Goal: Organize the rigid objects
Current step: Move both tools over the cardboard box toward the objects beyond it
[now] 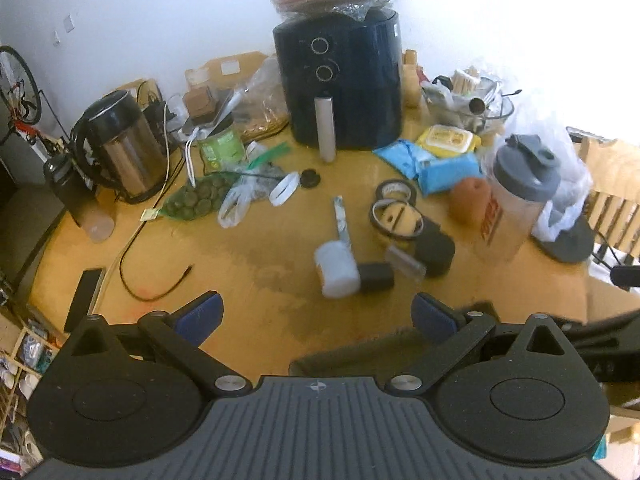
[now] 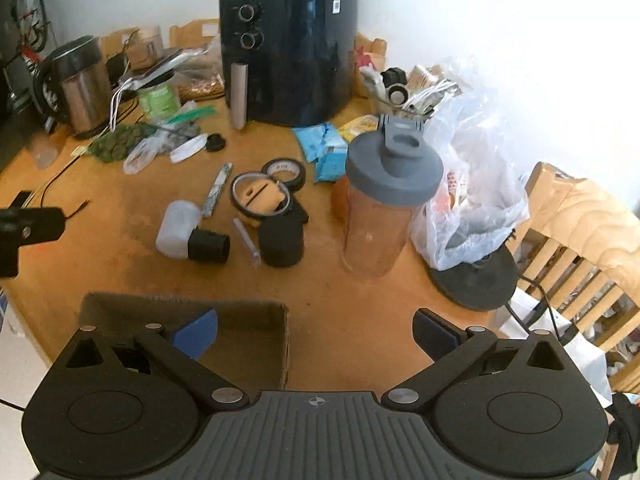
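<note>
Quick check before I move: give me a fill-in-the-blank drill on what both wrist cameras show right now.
1. Both the left gripper and the right gripper are ____.
2. The white plastic bottle with a black cap lies on its ____.
3. The clear shaker bottle has a lid coloured ____.
4. The open brown cardboard box sits right below the ____ gripper.

Missing words: open; side; grey; right

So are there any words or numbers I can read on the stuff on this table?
No text is clear enough to quote.
Red letters down the side of the shaker bottle: too blurred.
Label on the green can: too blurred.
Print on the yellow pack: too small.
White sticker on the air fryer: too small.
Marks inside the tape roll: too blurred.
</note>
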### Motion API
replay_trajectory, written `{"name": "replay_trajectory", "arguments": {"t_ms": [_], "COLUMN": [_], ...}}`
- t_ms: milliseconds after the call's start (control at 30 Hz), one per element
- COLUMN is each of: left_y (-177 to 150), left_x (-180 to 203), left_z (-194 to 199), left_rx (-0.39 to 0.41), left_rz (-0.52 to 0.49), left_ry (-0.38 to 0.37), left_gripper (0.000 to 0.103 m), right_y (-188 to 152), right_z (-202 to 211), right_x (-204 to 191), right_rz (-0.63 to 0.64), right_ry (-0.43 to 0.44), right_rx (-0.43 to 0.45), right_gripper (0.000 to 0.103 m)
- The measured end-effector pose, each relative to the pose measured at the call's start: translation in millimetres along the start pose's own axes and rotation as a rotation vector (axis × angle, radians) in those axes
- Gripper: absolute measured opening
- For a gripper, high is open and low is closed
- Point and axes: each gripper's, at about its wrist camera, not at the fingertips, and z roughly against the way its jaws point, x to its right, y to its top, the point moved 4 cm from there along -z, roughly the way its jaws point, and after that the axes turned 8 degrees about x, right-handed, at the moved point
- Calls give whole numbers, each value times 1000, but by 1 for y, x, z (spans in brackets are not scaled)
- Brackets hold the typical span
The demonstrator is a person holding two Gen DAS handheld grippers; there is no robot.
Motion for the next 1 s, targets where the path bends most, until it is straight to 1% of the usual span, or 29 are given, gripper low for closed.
{"name": "replay_trajectory", "arguments": {"t_ms": [100,233,367,467,600,700,833,933,1000], "left_y": [-13,-31,-43,-50,-53,-52,-51,-50,-50], "left_x": [-10,-27,-38,-42,-43,-44,-44,-44,-46], "left_z": [6,10,11,6,-8,-17,-30,-38,-43], "left_rx": [-38,-91,-113,-127,-150,-150,-152,-158,-159], "left_rz": [65,187,231,238,230,233,204,184,172], "left_ry": [-10,-17,2,11,29,12,-10,-33,-46], "left_gripper": [103,103,103,103,103,103,103,103,103], "right_y": [-10,-23,-30,-29,-24,-19,-12,-6,-3], "right_z": [4,2,-1,-4,-11,-17,-25,-33,-39], "right_x": [5,5,4,1,-1,-1,-2,-2,-2], "right_rz": [11,34,24,26,13,-13,-50,-68,-91], "right_ry": [-2,70,153,201,225,231,256,228,237], "right_rx": [2,-39,-63,-69,-82,-87,-86,-74,-76], "right_gripper": [103,103,103,103,103,103,103,103,103]}}
